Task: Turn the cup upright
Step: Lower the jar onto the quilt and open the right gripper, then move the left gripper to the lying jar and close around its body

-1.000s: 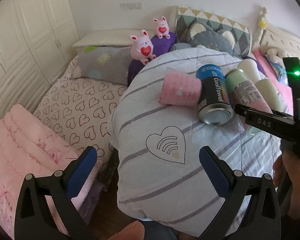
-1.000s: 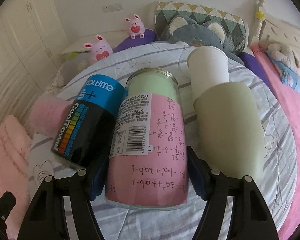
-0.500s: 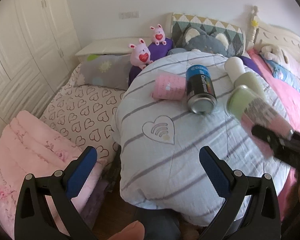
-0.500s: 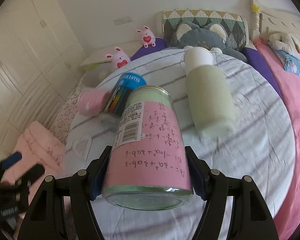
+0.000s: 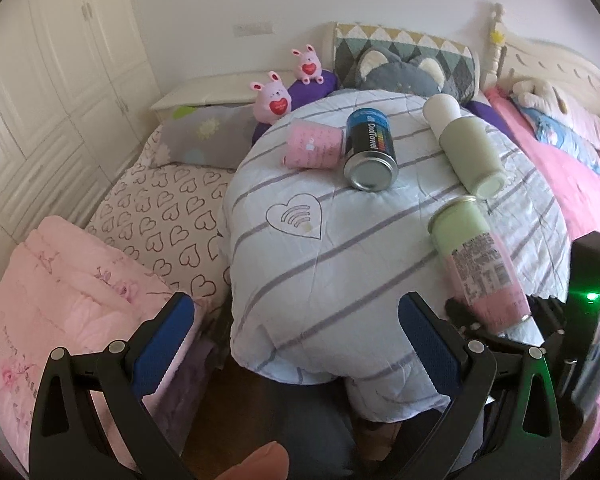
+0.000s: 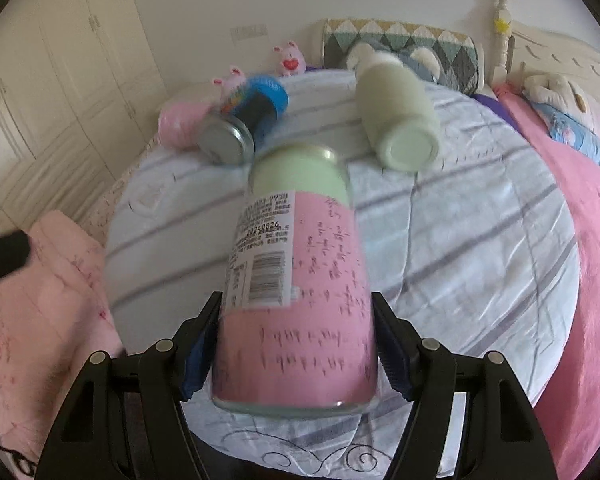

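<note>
Where "CoolTowel" reads, black can [image 5: 370, 148] beside pink cup [image 5: 313, 148]

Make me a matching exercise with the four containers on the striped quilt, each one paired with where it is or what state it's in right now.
Things:
1. pink and green cup
2. black and blue can
3. small pink cup
4. pale green bottle

States:
A. lying with its white cap toward the pillows
B. gripped in the right tool, lifted and tilted
C. lying with its metal bottom toward the camera
D. lying on its side, leftmost, against the can

Pairs: 1-B, 2-C, 3-D, 4-A
</note>
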`<move>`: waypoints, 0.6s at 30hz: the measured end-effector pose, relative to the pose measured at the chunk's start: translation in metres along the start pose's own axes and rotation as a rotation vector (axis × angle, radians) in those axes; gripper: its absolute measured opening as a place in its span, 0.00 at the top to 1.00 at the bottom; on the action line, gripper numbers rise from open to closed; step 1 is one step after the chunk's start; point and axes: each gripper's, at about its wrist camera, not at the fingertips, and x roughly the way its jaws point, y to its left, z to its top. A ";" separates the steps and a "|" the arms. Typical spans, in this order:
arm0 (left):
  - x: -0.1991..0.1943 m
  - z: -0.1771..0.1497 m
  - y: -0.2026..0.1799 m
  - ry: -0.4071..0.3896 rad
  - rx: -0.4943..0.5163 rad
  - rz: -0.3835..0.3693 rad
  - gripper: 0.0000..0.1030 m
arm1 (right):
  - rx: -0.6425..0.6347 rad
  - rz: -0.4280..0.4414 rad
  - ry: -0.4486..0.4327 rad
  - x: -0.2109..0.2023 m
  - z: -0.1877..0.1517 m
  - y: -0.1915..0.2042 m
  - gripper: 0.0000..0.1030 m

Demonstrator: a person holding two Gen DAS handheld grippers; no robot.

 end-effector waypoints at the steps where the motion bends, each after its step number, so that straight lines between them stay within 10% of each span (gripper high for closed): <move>1: -0.002 -0.001 -0.001 -0.002 -0.003 -0.001 0.00 | 0.003 0.005 0.007 0.000 -0.001 0.000 0.18; 18: -0.050 -0.012 -0.030 -0.059 -0.012 -0.046 0.00 | 0.126 0.028 -0.274 -0.144 -0.008 -0.033 0.18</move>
